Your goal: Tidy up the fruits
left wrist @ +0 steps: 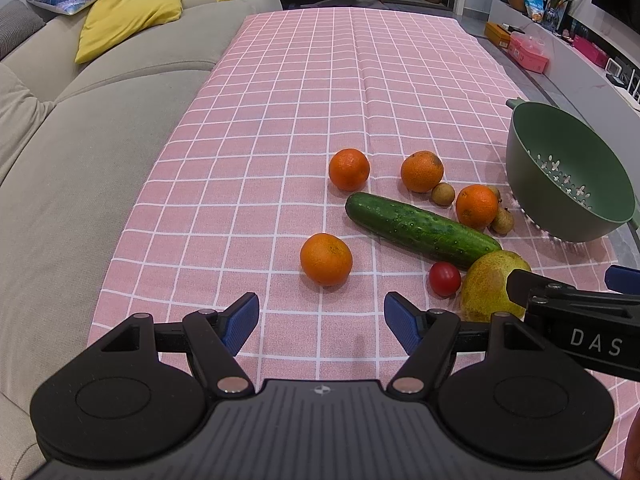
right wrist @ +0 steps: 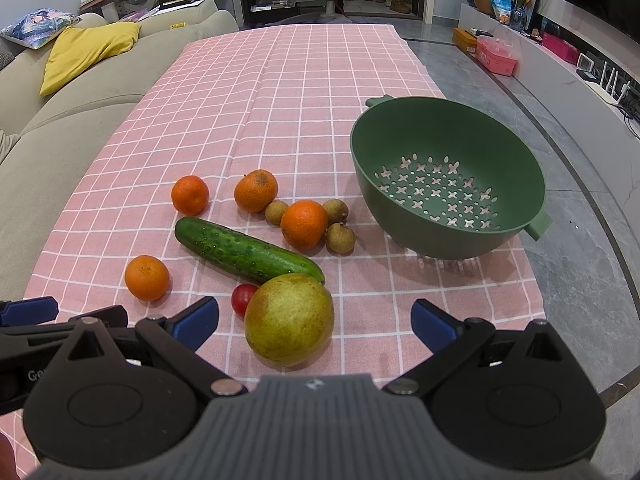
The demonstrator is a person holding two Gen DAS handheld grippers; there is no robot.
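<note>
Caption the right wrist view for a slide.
Open right gripper approaches a pear beside a cucumber, with an empty green colander beyond.

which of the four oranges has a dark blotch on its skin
The round orange with the brownish patch on top, touching a small brown longan. The other three oranges have clean, even orange skin.

Even, moderately bright indoor light; soft, faint shadows beneath the green colander [right wrist: 448,184]. Focus is sharp around it. Strong fisheye curvature bends everything far from the colander.
</note>
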